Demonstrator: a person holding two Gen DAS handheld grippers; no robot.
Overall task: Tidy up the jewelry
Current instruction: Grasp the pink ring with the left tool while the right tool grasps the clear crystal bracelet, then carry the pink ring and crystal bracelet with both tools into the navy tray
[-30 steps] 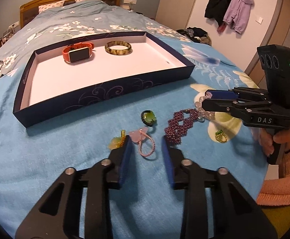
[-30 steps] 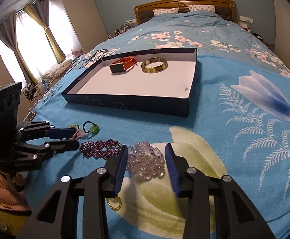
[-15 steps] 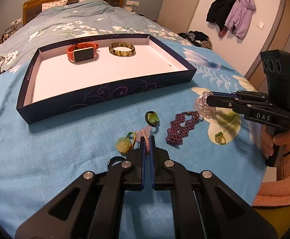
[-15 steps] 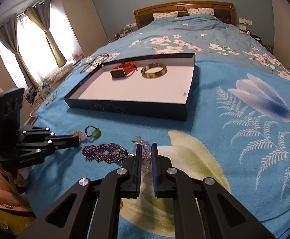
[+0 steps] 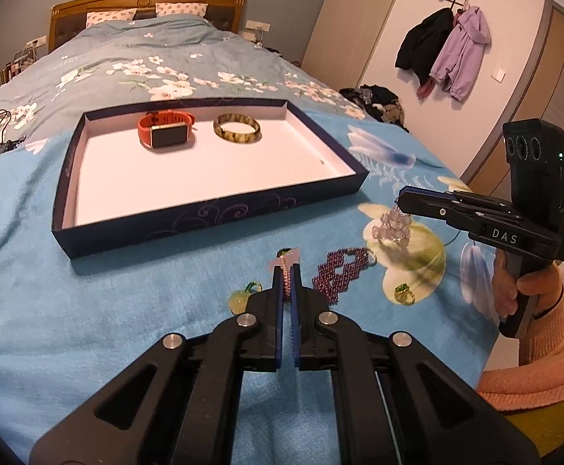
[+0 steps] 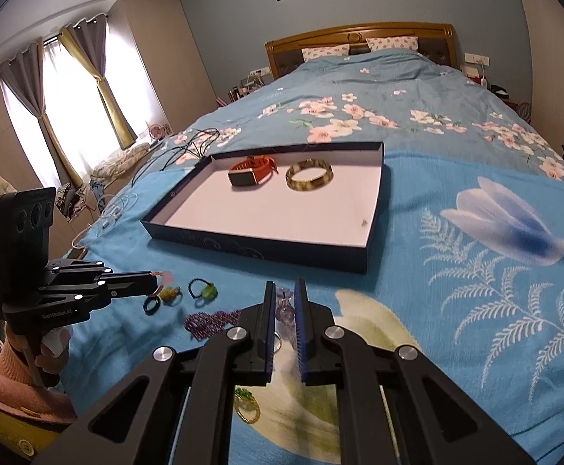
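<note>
Blue floral bedding (image 6: 456, 147) covers the bed that carries everything, with a wooden headboard (image 6: 359, 35) at its far end. At the near edge, the left gripper (image 5: 287, 271) is clenched on a pink bead bracelet (image 5: 286, 277), whose pink charm sticks out past the tips. The right gripper (image 6: 283, 290) is clamped on a clear crystal bracelet (image 6: 285, 312), which hangs off the bedding from its tips in the left wrist view (image 5: 392, 226). Just beside the left gripper lie a yellow-green charm (image 5: 237, 302) and a purple beaded band (image 5: 338, 271); a green-stoned gold ring (image 5: 404, 295) sits nearer the right hand (image 5: 514, 290). A green ring (image 6: 203, 290) and a black ring (image 6: 152, 304) also lie near the bed's near edge. Further toward the middle of the bed sits a dark box lid (image 5: 212, 213), its white inside holding an orange watch (image 5: 163, 131) and an amber bangle (image 5: 237, 132) side by side along its far wall. Coats (image 5: 444, 50) hang on the wall beyond.
</note>
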